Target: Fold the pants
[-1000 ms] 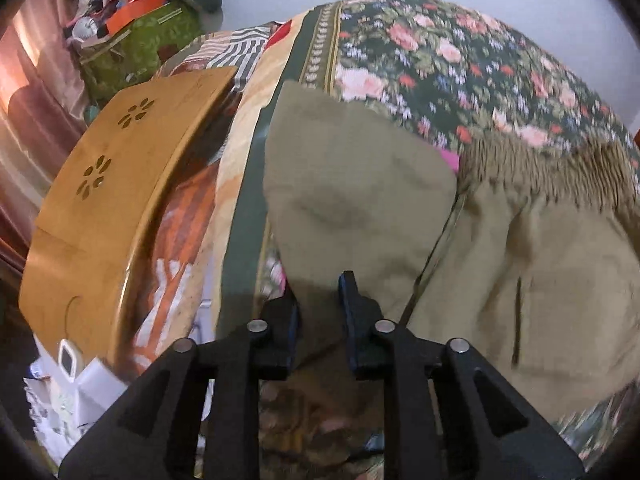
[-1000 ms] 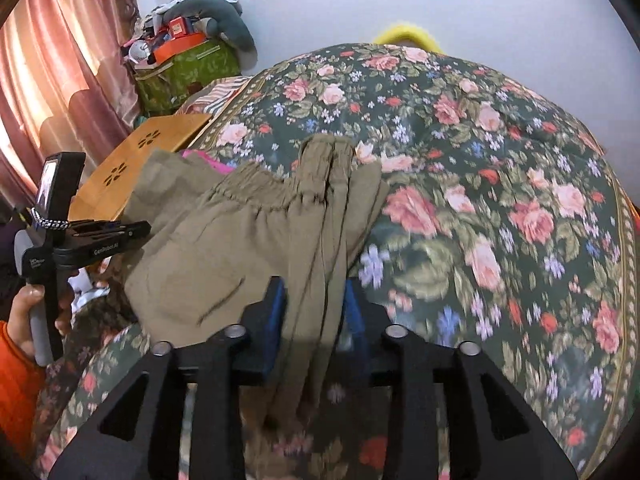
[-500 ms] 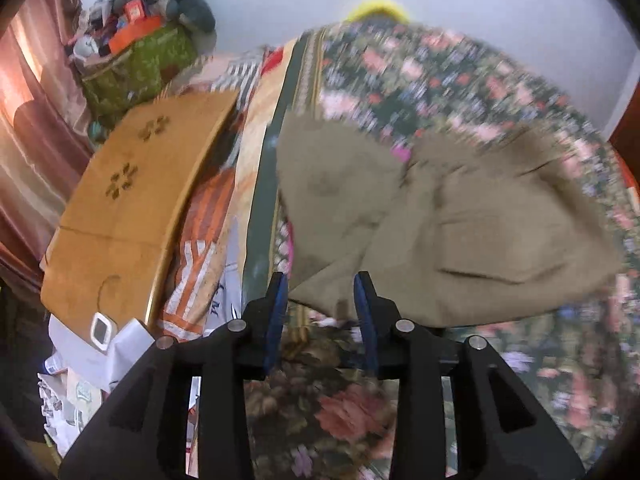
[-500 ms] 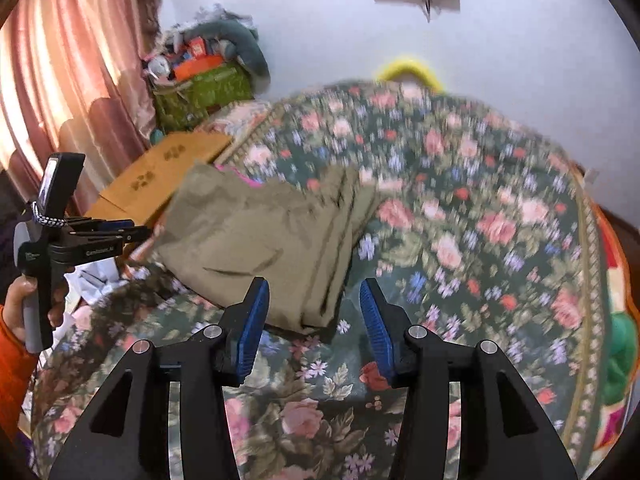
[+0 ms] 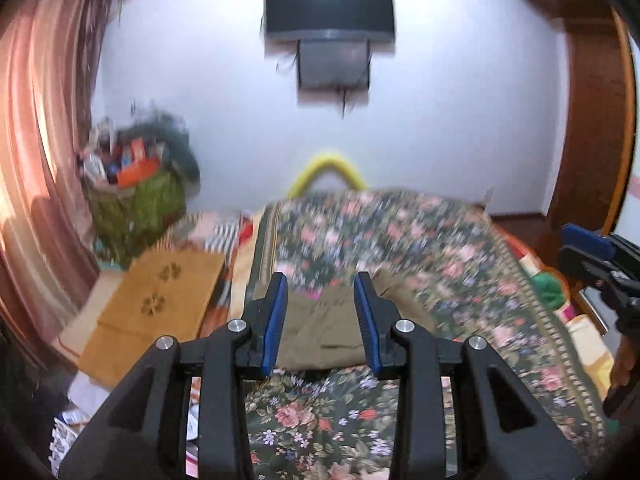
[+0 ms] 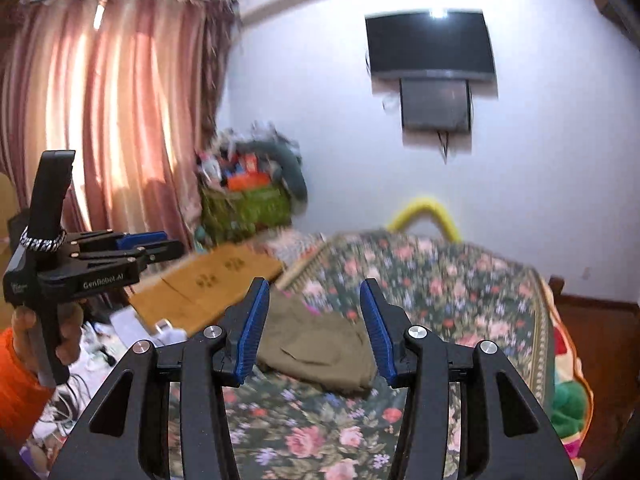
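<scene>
The olive-green pants [image 5: 320, 328] lie folded in a flat bundle on the flowered bedspread [image 5: 400, 240]; they also show in the right wrist view [image 6: 320, 344]. My left gripper [image 5: 320, 304] is open and empty, held above and back from the pants. My right gripper [image 6: 314, 312] is open and empty, also raised clear of them. The right gripper shows at the right edge of the left wrist view [image 5: 592, 252]; the left gripper shows in a hand in the right wrist view [image 6: 140, 248].
A wooden lap table [image 5: 160, 296] lies left of the bed. A green bag of clutter [image 5: 136, 196] stands in the corner by pink curtains [image 6: 112, 120]. A wall television [image 5: 330, 8] hangs ahead. A yellow hoop [image 5: 328, 168] is behind the bed.
Both grippers let go of the pants, opened wide and pulled back and up from the bed. The pants stay folded on the bedspread.
</scene>
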Available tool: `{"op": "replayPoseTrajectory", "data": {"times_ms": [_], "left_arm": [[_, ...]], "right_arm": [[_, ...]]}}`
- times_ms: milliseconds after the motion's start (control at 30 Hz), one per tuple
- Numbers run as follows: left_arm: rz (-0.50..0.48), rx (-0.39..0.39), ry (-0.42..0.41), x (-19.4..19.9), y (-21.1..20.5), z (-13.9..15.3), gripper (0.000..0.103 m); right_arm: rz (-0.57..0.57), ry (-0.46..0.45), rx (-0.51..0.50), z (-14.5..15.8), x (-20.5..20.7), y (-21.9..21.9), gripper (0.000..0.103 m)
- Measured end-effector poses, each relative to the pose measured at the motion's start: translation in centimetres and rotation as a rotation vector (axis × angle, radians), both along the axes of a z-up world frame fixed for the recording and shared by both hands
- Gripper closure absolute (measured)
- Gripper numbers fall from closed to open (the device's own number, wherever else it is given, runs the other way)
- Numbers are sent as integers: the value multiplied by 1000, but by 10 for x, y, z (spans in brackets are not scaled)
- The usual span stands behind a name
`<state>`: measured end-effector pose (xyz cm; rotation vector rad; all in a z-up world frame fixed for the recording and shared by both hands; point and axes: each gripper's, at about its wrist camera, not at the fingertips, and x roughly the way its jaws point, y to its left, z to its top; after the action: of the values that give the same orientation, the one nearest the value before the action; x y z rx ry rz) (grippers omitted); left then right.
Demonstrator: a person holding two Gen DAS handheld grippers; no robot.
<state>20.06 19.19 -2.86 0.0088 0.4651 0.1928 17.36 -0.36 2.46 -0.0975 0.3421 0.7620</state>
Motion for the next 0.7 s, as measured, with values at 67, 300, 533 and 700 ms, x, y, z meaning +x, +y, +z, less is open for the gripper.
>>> {"op": "replayPoseTrajectory", "data": {"times_ms": [67,300,533,700], "left_arm": [[-7,20,-51,-23,-14,15,68],[-27,2,-184,-95,-49,48,59],[-26,6,-262,-142,-66,58,21],[-22,-1,-274,-153,-71,57,3]], "right_arm": [[6,-41,35,14,-23,-5,59],[16,-102,111,38,-74,-15,60],[-58,-106,103,35,-93,-21,40],[-108,-114,140,40,-100,-28,16]]}}
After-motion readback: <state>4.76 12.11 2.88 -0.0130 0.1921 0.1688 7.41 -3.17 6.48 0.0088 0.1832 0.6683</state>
